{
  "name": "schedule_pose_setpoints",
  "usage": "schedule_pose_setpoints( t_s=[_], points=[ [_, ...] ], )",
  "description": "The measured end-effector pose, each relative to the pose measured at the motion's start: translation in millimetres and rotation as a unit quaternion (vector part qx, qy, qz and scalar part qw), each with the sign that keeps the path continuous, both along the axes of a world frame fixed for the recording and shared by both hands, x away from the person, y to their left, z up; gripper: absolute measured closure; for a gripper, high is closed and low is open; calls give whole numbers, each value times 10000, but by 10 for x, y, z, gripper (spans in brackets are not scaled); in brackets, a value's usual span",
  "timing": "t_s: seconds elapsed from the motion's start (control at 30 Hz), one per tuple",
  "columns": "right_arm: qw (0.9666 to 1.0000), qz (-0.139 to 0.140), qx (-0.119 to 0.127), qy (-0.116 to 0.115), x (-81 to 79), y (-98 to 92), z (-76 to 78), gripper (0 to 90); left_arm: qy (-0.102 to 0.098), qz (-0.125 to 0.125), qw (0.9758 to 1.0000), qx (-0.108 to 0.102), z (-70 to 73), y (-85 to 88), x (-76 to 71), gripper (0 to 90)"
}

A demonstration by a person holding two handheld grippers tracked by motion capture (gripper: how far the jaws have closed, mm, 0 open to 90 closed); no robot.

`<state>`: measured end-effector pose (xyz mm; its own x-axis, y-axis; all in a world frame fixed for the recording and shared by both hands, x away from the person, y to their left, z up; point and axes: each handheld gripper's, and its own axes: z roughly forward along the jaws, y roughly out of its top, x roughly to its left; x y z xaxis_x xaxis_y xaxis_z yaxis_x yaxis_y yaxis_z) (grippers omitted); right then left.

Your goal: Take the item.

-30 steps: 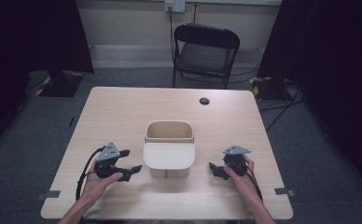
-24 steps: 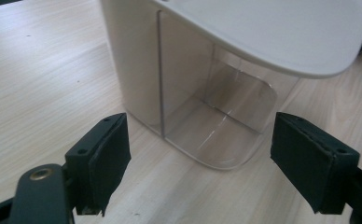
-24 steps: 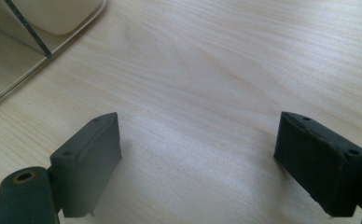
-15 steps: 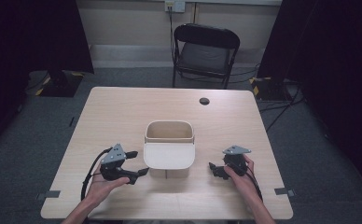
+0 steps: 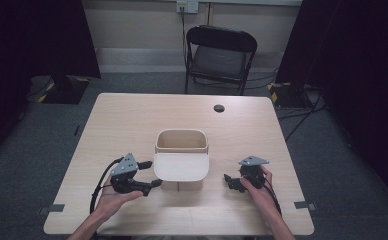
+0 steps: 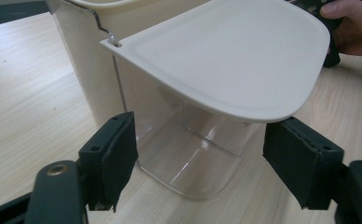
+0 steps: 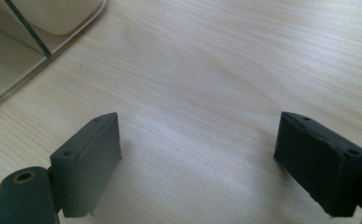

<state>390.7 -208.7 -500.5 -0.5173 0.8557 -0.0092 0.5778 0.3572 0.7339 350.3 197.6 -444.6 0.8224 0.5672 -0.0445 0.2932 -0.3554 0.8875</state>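
A cream bin (image 5: 181, 140) stands mid-table with its flat lid (image 5: 182, 167) swung out toward me. In the left gripper view the lid (image 6: 226, 51) overhangs a clear plastic section (image 6: 193, 140) fixed to the cream body (image 6: 90, 70). My left gripper (image 5: 151, 174) reaches in at the lid's left edge. Its jaws have just been closing and stand on either side of the clear section (image 6: 198, 154) without touching it. My right gripper (image 5: 230, 181) rests open to the right of the bin, with bare wood between its jaws (image 7: 198, 154).
The wooden table (image 5: 132, 120) carries a small black round thing (image 5: 219, 108) near its far edge. A black folding chair (image 5: 221, 52) stands behind the table. A hand on the right gripper (image 6: 351, 28) appears beyond the lid.
My left gripper has slid right, up to the bin's lid, and its jaws have narrowed. The right gripper and the bin have stayed put.
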Motion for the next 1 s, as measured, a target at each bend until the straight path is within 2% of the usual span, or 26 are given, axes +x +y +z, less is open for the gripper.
schedule_pose_setpoints(
  t_s=[0.13, 0.4, 0.5, 0.53, 0.77, 0.87, 0.9, 1.0],
  points=[
    [10000, 0, -1, 1, 1, 0, 0, 138, 13, -47, 10000, -71, -5, -25, -11, 283],
    [10000, 1, -1, 2, 1, 0, 0, 138, -44, -46, 10000, -47, 2, -36, -25, 302],
    [10000, -8, -1, 9, 0, 0, 1, 138, -85, -66, 9999, -106, 13, -34, -28, 312],
    [10000, -8, -1, 9, 0, 0, 1, 138, -31, -44, 9998, -197, 13, -38, -34, 312],
    [10000, -13, -1, 11, 2, 1, 1, 138, -98, -55, 9997, -205, 34, -30, -38, 322],
    [10000, -17, 2, 11, 3, 2, 1, 137, -57, -69, 9997, -231, 38, -25, -34, 319],
    [10000, -17, 2, 11, 3, 2, 1, 137, 72, -47, 9990, -447, 40, -20, -28, 316],
    [10000, -21, 4, 12, 3, 3, 1, 137, 95, -62, 9987, -499, 49, -10, -24, 316]
  ],
)
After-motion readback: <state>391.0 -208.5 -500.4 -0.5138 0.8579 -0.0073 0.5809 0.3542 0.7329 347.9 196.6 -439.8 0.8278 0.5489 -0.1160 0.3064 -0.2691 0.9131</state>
